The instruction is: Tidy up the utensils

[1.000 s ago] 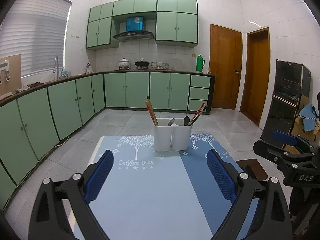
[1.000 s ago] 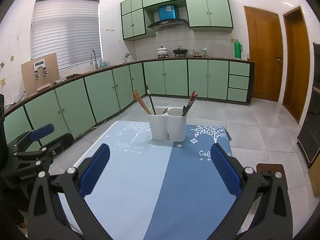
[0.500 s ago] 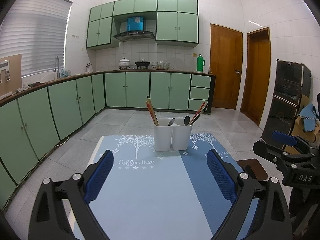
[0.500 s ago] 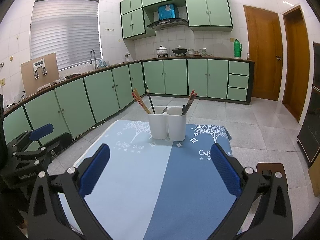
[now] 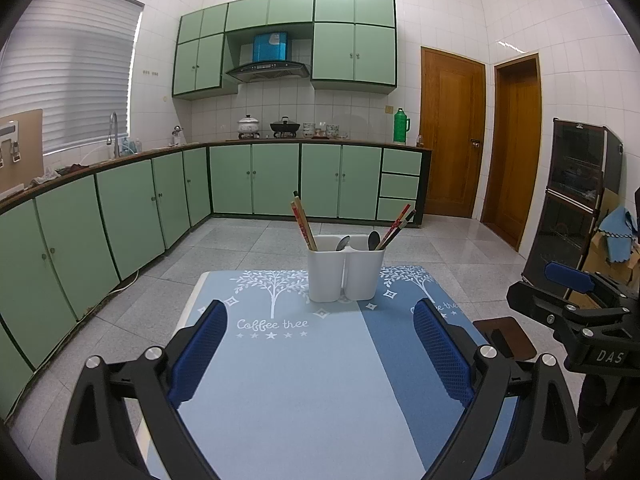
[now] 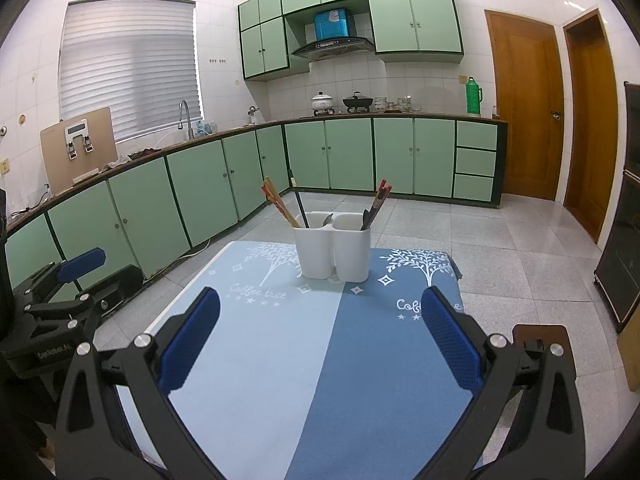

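a green-cabinet kitchen with a tiled floor frames a table [image 5: 280,400] covered in a two-tone blue cloth printed with white trees. nearest the lens, at 6 o'clock in each wrist view, the left gripper [image 5: 320,356] and the right gripper [image 6: 320,344] hang over the near end of the cloth, their blue-padded fingers [image 5: 200,352] spread wide and holding nothing. the bare cloth between them carries no loose cutlery. further out, at 12 o'clock from both grippers and near the far edge of the table, stands the white two-cup utensil holder [image 5: 346,270], upright. its left cup holds the pale chopsticks [image 5: 304,222], leaning toward 11 o'clock, a dark stick and a spoon [image 5: 343,242]; its right cup holds a dark spoon [image 5: 373,239] and the red-and-black chopsticks [image 5: 398,224], leaning toward 1 o'clock. with every visible utensil already standing in a cup and none lying on the table, the sorting looks finished or nearly so; whether anything remains out of frame cannot be told.
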### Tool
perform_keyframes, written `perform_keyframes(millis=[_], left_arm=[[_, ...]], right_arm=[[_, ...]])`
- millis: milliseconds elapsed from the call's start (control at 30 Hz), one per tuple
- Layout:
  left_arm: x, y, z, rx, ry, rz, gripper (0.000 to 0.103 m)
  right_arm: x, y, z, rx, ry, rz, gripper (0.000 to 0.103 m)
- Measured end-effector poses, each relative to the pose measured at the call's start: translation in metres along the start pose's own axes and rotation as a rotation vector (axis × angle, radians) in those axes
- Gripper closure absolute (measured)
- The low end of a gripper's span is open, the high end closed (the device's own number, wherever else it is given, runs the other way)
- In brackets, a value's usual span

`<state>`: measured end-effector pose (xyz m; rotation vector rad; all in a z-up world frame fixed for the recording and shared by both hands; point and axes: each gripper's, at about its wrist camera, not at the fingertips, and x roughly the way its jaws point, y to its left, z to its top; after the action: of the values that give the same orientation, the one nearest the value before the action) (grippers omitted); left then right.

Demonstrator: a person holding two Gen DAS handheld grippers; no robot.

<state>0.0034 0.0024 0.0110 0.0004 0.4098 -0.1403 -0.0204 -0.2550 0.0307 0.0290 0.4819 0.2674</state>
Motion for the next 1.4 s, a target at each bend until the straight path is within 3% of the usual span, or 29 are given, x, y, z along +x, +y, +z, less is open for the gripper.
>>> perform_keyframes(millis=[1400], left_arm=[[0.0042, -0.0010, -0.0007, 0.001, 0.016, 0.005, 0.011]], right_arm=[[0.0034, -0.0061, -0.0062, -0.001, 0.005, -0.006, 0.005]])
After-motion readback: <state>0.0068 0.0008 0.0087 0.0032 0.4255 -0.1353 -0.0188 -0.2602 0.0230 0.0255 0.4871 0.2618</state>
